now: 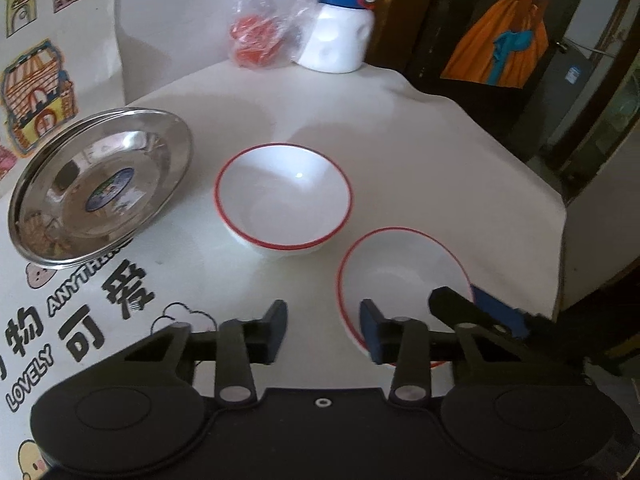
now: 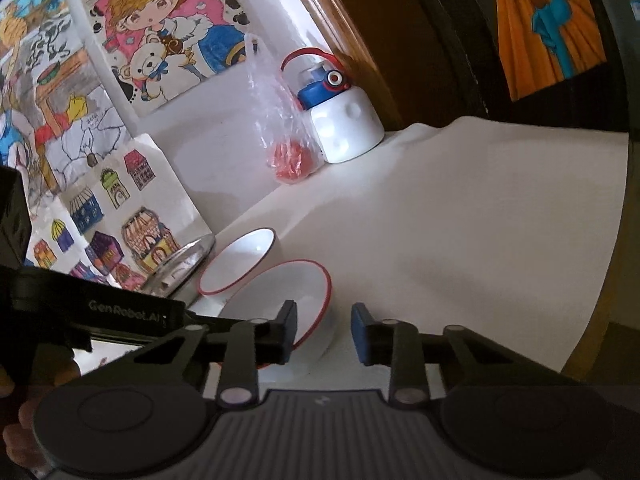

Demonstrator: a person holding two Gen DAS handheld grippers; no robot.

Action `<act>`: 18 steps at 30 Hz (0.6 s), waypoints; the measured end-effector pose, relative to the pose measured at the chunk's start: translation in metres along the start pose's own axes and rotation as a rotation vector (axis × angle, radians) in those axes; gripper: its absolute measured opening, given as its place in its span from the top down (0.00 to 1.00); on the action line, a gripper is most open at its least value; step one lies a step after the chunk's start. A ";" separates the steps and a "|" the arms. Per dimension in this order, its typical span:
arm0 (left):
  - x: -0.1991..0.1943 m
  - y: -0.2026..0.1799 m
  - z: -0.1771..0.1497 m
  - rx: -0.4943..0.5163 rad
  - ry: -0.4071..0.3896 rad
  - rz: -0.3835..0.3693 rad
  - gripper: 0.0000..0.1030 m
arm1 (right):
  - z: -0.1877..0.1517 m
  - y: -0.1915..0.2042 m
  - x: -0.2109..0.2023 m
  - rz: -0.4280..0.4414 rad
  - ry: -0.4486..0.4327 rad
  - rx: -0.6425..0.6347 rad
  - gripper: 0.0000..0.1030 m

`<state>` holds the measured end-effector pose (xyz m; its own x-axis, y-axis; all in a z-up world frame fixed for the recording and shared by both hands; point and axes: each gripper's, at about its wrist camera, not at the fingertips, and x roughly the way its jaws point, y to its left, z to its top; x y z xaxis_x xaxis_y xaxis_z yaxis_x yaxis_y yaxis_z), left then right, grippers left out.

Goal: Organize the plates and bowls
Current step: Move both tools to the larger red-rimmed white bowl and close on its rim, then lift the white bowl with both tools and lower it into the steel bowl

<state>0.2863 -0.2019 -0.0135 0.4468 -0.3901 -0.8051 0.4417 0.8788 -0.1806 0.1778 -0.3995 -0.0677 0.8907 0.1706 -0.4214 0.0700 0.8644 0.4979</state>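
Two white bowls with red rims stand on the white table. The far bowl [image 1: 284,196] is upright in the middle, and the near bowl [image 1: 400,276] sits just right of my left gripper [image 1: 324,332]. That gripper's jaws stand apart; its right pad is at the near bowl's left rim and its left pad is over bare table. My right gripper [image 2: 324,332] straddles the right wall of the near bowl [image 2: 280,296], left finger inside and right pad a small gap off the outside. Its black fingertip [image 1: 452,304] shows over the bowl. A stack of steel plates [image 1: 100,184] lies at the left.
A white bottle with a blue cap [image 1: 340,36] and a plastic bag with red contents [image 1: 260,40] stand at the back by the wall. The table edge [image 1: 556,200] drops off at the right. Cartoon sheets [image 2: 132,208] cover the wall and the table's left. A hand [image 2: 24,412] holds the left gripper.
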 end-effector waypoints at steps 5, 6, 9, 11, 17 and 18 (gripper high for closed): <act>-0.001 -0.007 0.000 0.025 -0.007 -0.030 0.86 | 0.000 0.001 0.001 0.002 0.004 0.033 0.77; -0.001 -0.008 0.000 0.030 -0.010 -0.026 0.86 | -0.001 0.001 0.000 -0.001 0.004 0.039 0.78; -0.002 -0.010 -0.001 0.026 -0.016 -0.019 0.87 | -0.003 0.003 -0.001 -0.021 0.006 0.047 0.81; -0.005 -0.010 -0.002 0.012 -0.023 -0.021 0.89 | -0.004 0.005 -0.002 -0.031 0.012 0.052 0.82; -0.020 -0.011 -0.007 0.005 -0.060 -0.013 0.90 | -0.007 0.015 -0.012 -0.033 0.002 0.058 0.84; -0.023 -0.010 -0.008 0.002 -0.065 -0.016 0.90 | -0.007 0.018 -0.015 -0.030 -0.004 0.052 0.84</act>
<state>0.2656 -0.1992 0.0026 0.4892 -0.4209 -0.7639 0.4504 0.8719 -0.1921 0.1623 -0.3834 -0.0574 0.8896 0.1428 -0.4338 0.1199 0.8435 0.5236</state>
